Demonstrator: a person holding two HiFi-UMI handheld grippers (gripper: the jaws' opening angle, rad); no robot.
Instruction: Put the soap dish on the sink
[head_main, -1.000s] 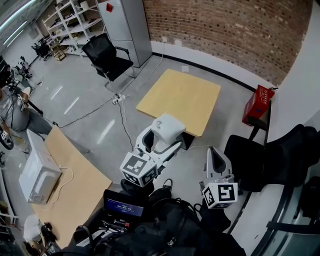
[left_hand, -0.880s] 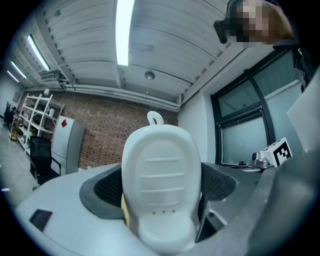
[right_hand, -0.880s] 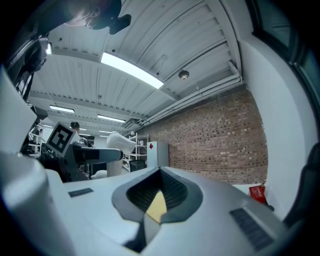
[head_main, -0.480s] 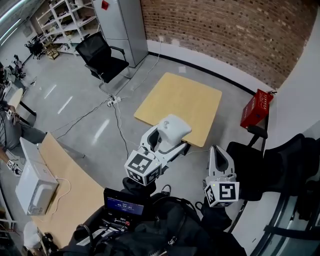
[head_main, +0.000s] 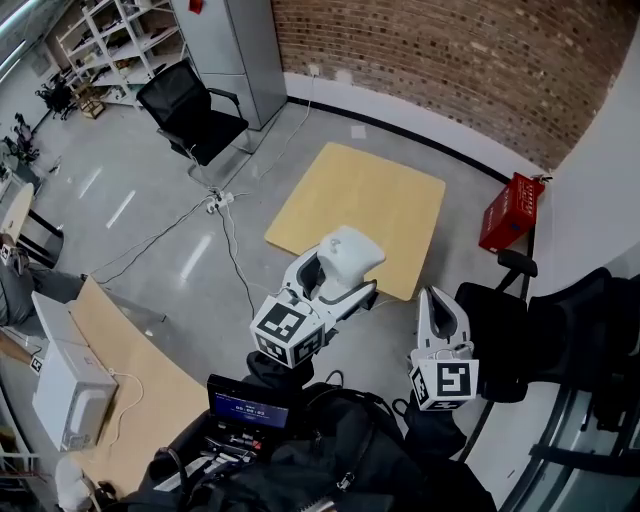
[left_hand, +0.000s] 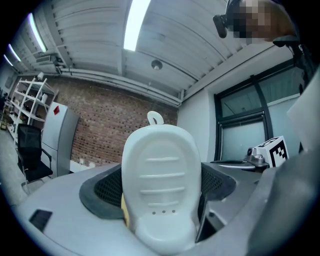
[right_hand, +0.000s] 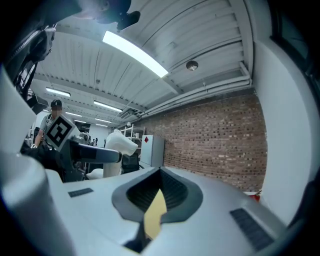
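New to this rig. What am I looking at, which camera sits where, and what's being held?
There is no robot arm here. A person carries two handheld grippers.

The head view comes from a camera on the person's head, looking steeply down. It shows the left gripper and the right gripper. Each has a marker cube that is part of the gripper.

The other two pictures come from cameras riding on each gripper, looking along its own jaws.

The left jaws are clamped on a white soap dish, held up in the air. The right jaws are together with nothing between them.

On the floor ahead stands a square wooden table.
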